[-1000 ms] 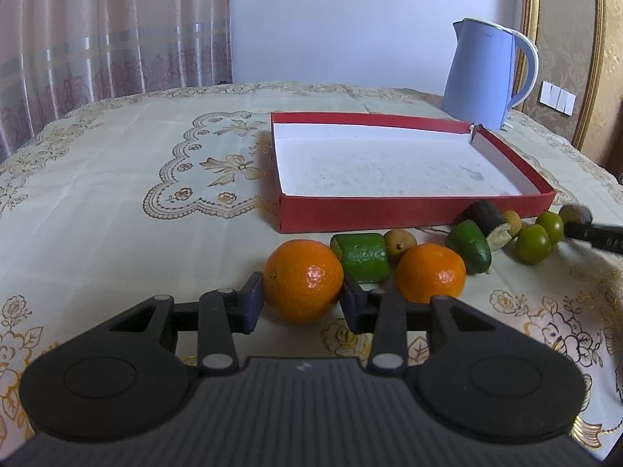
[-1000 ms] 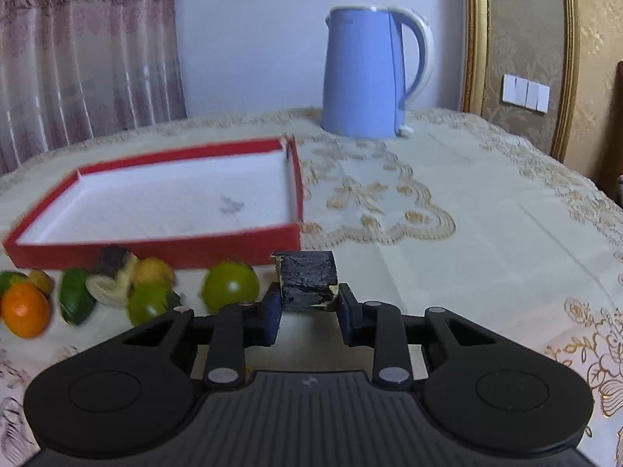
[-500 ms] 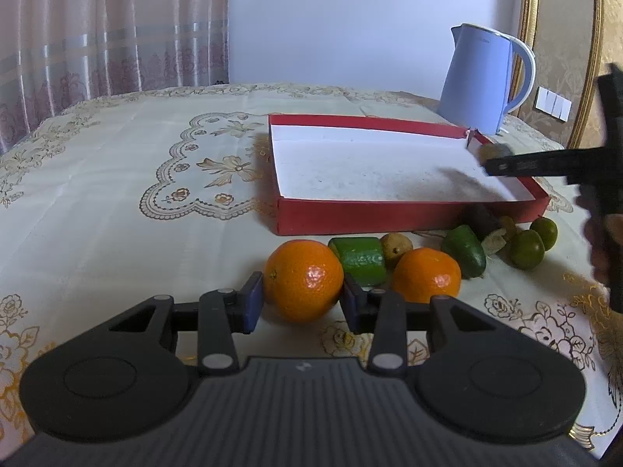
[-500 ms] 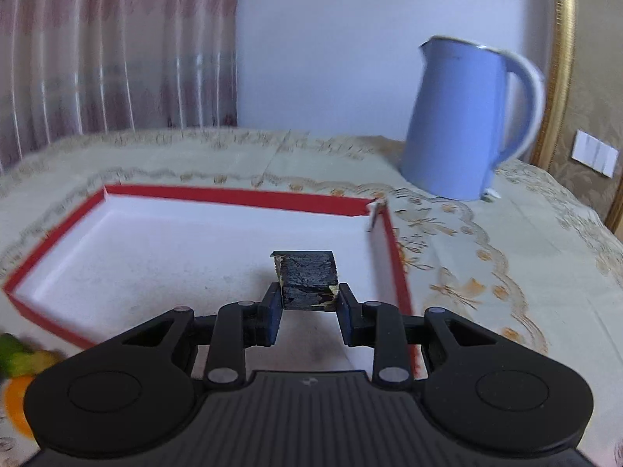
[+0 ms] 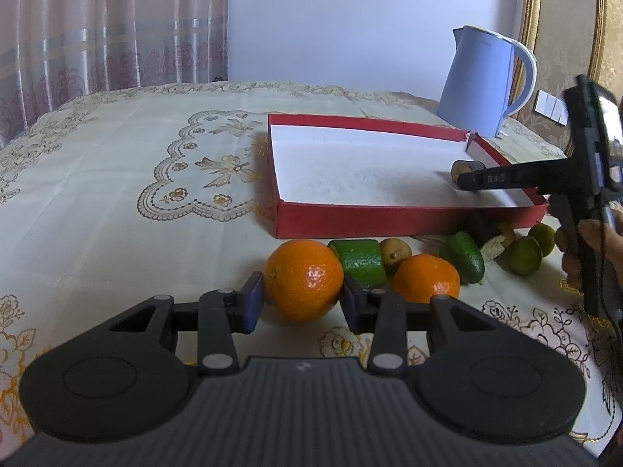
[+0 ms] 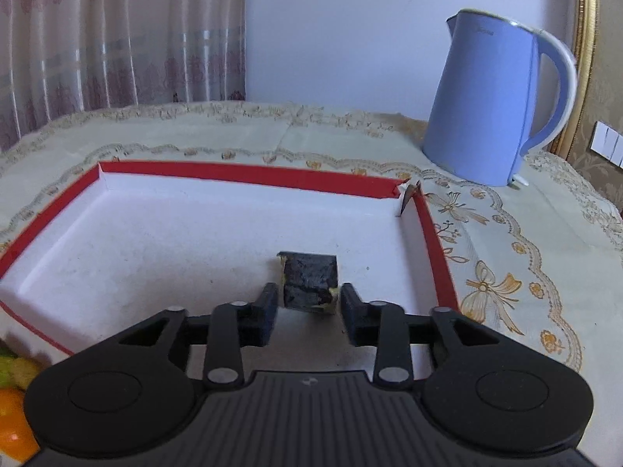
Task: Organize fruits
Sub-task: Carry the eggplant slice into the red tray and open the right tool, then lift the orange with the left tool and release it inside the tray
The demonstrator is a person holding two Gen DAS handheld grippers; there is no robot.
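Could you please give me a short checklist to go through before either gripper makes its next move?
1. Dark cut fruit piece is over the red-rimmed white tray floor: ok.
2. Right gripper released it, gaps on both sides: ok.
3. Piece resting flat on the floor: cannot tell.
4. Large orange sits between the left gripper fingers: ok.
5. Left grip firm enough to lift: cannot tell.
6. Blue electric kettle stands outside the tray: ok.

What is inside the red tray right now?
Only a dark fruit chunk lies on the red tray's white floor, between the open right gripper fingers. The near strip is hidden by the gripper.
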